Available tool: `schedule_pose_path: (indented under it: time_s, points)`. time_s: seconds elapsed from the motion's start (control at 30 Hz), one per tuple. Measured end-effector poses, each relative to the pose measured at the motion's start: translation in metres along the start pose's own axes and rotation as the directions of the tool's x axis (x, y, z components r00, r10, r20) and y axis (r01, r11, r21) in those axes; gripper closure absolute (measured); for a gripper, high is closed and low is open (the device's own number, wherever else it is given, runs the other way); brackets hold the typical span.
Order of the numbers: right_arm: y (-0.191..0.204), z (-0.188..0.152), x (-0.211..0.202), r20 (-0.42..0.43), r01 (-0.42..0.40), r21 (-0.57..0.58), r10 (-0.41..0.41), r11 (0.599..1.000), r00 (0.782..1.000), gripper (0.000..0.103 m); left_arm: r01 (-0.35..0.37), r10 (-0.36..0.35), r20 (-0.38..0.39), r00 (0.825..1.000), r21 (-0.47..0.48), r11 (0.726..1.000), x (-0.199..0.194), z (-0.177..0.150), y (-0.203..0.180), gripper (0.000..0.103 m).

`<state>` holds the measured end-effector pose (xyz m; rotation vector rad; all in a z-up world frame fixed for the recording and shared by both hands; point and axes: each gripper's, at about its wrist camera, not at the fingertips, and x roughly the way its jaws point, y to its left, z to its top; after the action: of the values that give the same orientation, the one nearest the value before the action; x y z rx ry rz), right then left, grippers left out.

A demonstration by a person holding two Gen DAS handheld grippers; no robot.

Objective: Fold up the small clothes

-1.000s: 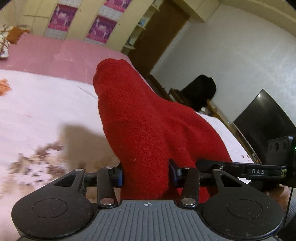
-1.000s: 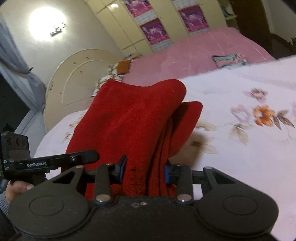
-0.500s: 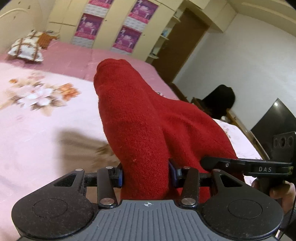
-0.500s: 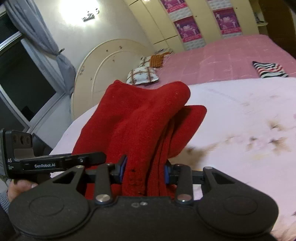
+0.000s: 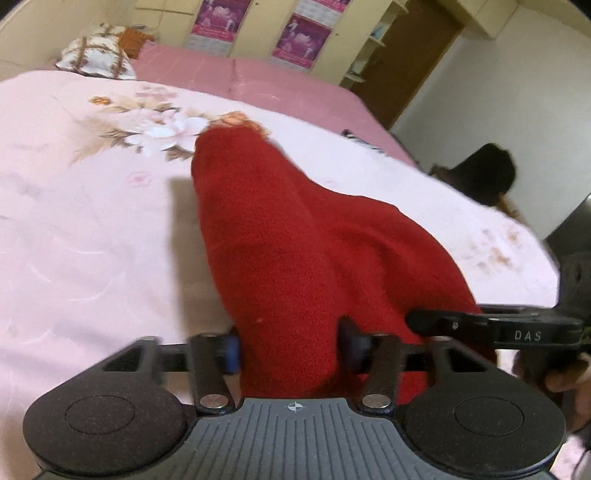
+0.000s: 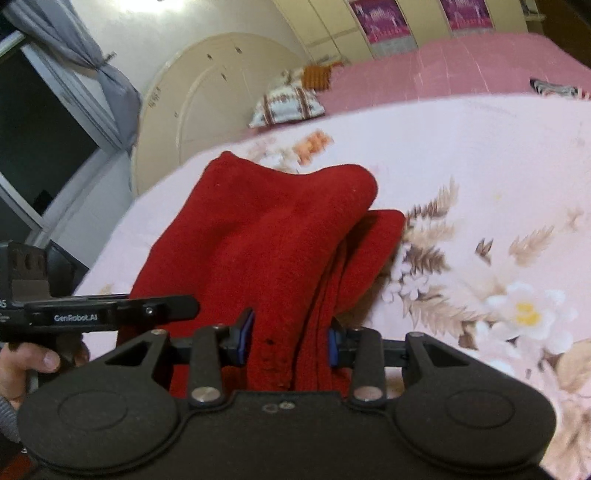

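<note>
Left claw (image 5: 290,349): blue-padded fingers (image 5: 232,349) either side of a thick fold of red knitted garment (image 5: 295,236). Jaws have just been opening; cloth sits between them, the left pad at its edge, the right pad beside it, no firm squeeze visible.

Right claw (image 6: 290,341): blue pads (image 6: 245,334) pressed on both sides of a bunched, layered edge of the same red garment (image 6: 266,236); clamped.

Red garment: woolly, folded in several layers, stretched between the two claws and draping forward onto the bed. Far end rests on the pale pink floral bedspread (image 5: 92,221). Right wrist view shows two rounded lobes at the far end, one overlapping the other.

Bedspread: pale pink with brown and white flower print (image 6: 517,310); deeper pink sheet (image 6: 461,66) beyond it.

Pillows (image 6: 288,103): patterned, at the head of the bed, by a cream rounded headboard (image 6: 207,99).

Striped cloth item (image 6: 554,86): small, lying on the pink sheet, well apart from the red garment.

Hand (image 6: 33,362): grips the left claw's handle, seen at the left edge of the right wrist view.

Wardrobe doors (image 5: 258,26): cream, with purple posters.
</note>
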<state>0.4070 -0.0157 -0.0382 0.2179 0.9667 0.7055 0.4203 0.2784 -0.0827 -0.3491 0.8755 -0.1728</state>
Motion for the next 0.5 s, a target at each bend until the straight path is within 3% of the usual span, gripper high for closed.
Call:
schedule_pose_path:
  time_s: [0.03, 0.07, 0.13, 0.3, 0.37, 0.43, 0.5]
  points:
    - [-0.002, -0.001, 0.007, -0.014, 0.029, -0.01, -0.03, 1.0, 0.999, 0.062, -0.045, 0.044, 0.016, 0.999, 0.009, 0.999, 0.002, -0.003, 0.001, 0.015]
    - [-0.003, -0.001, 0.014, -0.023, 0.057, -0.017, -0.058, 0.998, 0.998, 0.06, -0.077, 0.077, 0.024, 0.997, 0.01, 0.997, 0.005, -0.004, 0.004, 0.012]
    - [-0.01, -0.002, 0.019, -0.018, 0.062, 0.005, -0.062, 0.998, 0.998, 0.052, -0.084, 0.084, 0.032, 0.996, 0.002, 0.996, 0.012, -0.007, 0.007, 0.01]
    - [-0.009, -0.001, 0.02, -0.033, 0.086, 0.003, -0.086, 0.996, 0.996, 0.047, -0.144, 0.143, 0.052, 0.988, 0.021, 0.989, 0.008, -0.007, -0.003, 0.008]
    - [-0.007, 0.003, 0.011, -0.032, 0.096, 0.016, -0.095, 0.995, 0.995, 0.049, -0.181, 0.177, 0.116, 0.977, 0.029, 0.983, -0.019, -0.013, -0.011, 0.009]
    - [0.004, 0.003, -0.016, 0.031, 0.107, -0.018, -0.106, 0.994, 0.994, 0.063, -0.135, 0.132, 0.153, 0.979, 0.008, 0.991, -0.046, -0.03, -0.011, 0.009]
    - [0.009, 0.001, -0.039, 0.06, 0.053, -0.036, -0.051, 0.998, 0.997, 0.065, -0.147, 0.142, 0.149, 0.979, 0.021, 0.989, -0.052, -0.044, -0.014, 0.009]
